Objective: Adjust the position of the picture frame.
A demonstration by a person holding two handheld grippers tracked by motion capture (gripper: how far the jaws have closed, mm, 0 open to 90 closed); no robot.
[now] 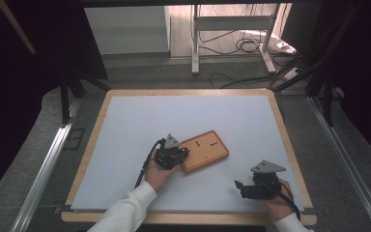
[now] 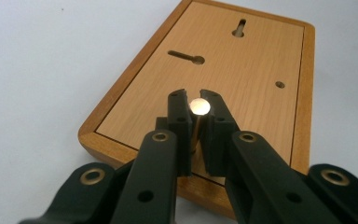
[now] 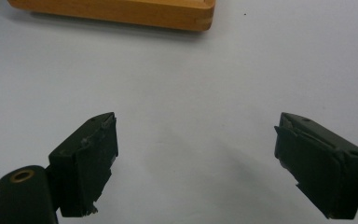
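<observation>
At the centre of the left gripper view, the left gripper (image 2: 195,108), clamped on a small brass-coloured metal pin (image 2: 199,108), hovers over the flat rectangular wooden board (image 2: 247,56), its slotted holes lying farther up-frame, while the right gripper (image 3: 196,154) rests apart.

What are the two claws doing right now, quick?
Left gripper: shut on a small metal pin, over the wooden board.
Right gripper: open, holding nothing.
</observation>
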